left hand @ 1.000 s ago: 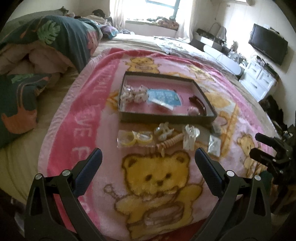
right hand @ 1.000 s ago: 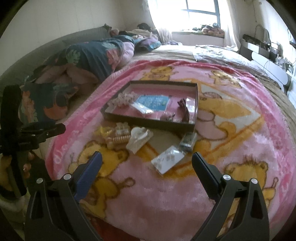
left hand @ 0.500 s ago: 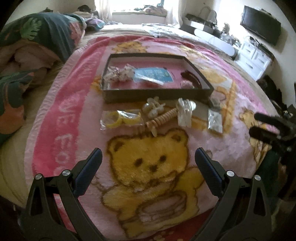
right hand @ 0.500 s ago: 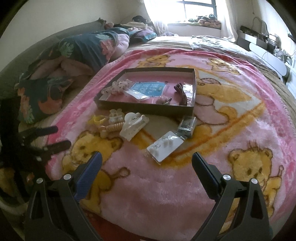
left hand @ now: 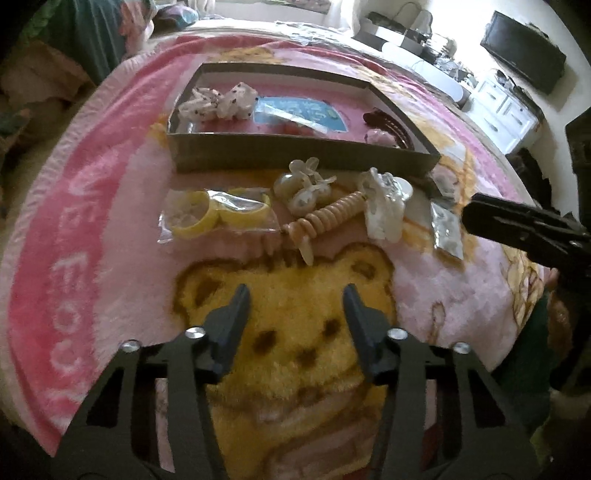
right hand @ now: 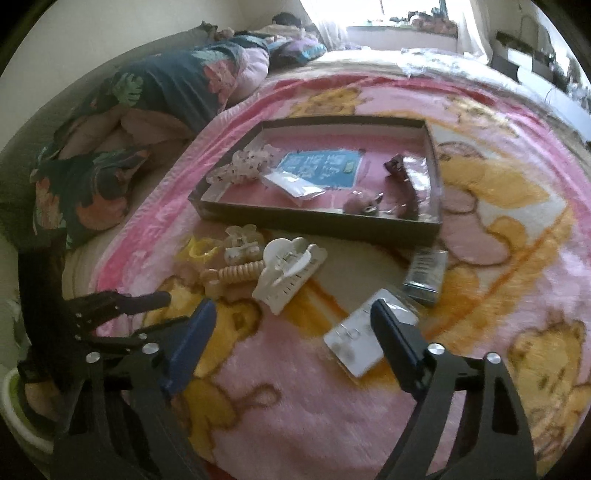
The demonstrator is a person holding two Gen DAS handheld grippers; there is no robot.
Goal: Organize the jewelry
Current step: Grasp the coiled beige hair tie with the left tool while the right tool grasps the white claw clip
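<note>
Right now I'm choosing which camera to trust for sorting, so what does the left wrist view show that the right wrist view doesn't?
Only the left wrist view shows the wall TV, the white drawers and the bagged yellow bangles clearly, with the left gripper open over the bear print.

Only the right wrist view shows the leaf-print quilt, the window and the earring card in full by the open right gripper.

Both show the tray, the white claw clip and the beige spiral clip.
</note>
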